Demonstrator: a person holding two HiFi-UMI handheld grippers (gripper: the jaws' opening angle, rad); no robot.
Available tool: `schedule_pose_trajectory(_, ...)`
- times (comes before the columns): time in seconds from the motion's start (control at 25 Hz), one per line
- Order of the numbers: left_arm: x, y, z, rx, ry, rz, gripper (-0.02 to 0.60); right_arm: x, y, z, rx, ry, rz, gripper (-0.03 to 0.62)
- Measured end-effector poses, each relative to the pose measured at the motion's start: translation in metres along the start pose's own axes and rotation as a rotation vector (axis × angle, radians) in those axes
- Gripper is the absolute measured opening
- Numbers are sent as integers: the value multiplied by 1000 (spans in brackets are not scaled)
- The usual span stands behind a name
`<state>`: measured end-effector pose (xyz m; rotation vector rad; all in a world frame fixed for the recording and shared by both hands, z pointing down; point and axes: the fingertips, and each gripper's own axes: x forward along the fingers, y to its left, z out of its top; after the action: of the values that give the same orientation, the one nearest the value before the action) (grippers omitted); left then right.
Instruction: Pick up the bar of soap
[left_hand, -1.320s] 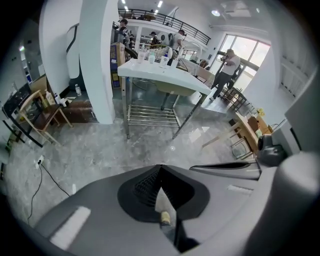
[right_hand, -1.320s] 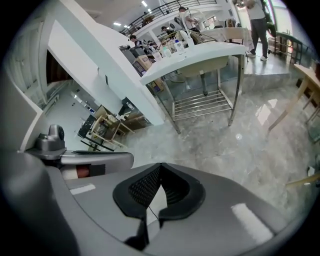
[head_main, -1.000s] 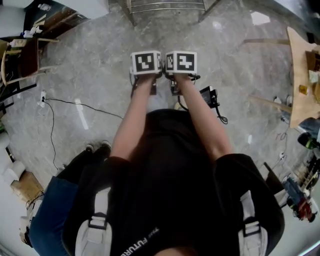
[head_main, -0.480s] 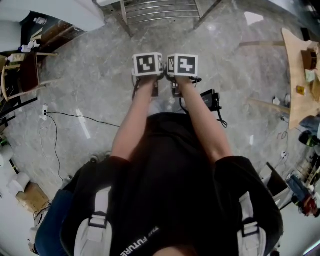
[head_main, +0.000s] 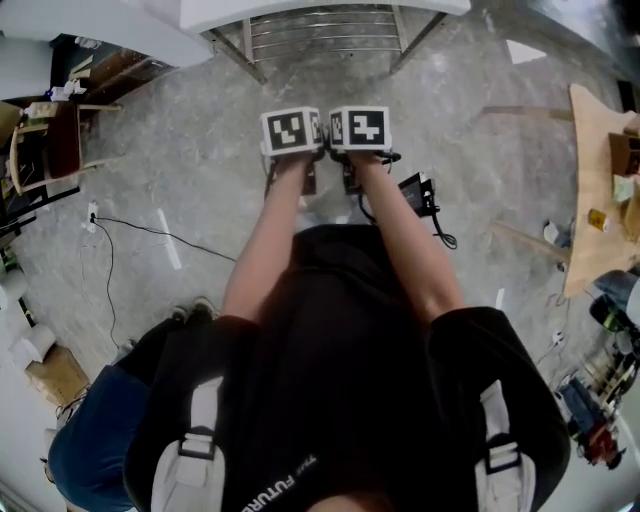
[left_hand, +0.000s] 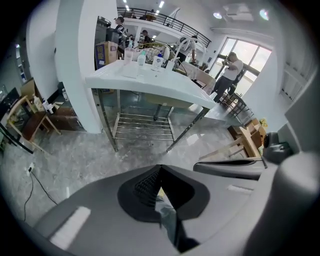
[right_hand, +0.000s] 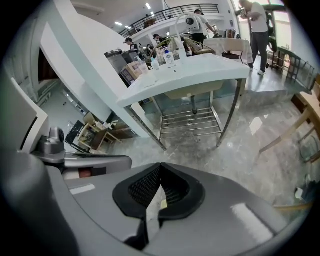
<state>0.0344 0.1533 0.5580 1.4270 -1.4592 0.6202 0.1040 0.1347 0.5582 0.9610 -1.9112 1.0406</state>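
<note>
Head view: grey marble floor (head_main: 200, 150), white table (head_main: 300, 10) w/ steel rack (head_main: 320, 35).

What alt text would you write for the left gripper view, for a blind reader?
The left hand-held gripper, jaws shut and empty, points toward a white table on metal legs across a grey marble floor. Bottles stand on the tabletop.

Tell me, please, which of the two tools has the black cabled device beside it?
The right tool: in the head view the black device sits just right of it, away from the left tool.
</note>
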Motion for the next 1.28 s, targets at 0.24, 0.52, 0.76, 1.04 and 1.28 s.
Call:
schedule_pose_trajectory(0.24,19,-14,27,-53,-4,23,-2,6,-21,36,-64,16,18,14)
schedule_pose_trajectory(0.52,32,-26,52,-81,-16,62,-2,9,-40,66,-99,22,46,14)
schedule_pose_trajectory(0.76,38,-33,71,-92,-35,67,-2,14,-46,84,-121,27,67,14)
schedule_pose_trajectory(1.04,39,-38,87,-103,-64,105,-2,15,-52,101,-163,18,99,14)
schedule_pose_trajectory(1.28,38,-32,89,-126,-73,136,-2,17,-44,105,-201,30,134,14)
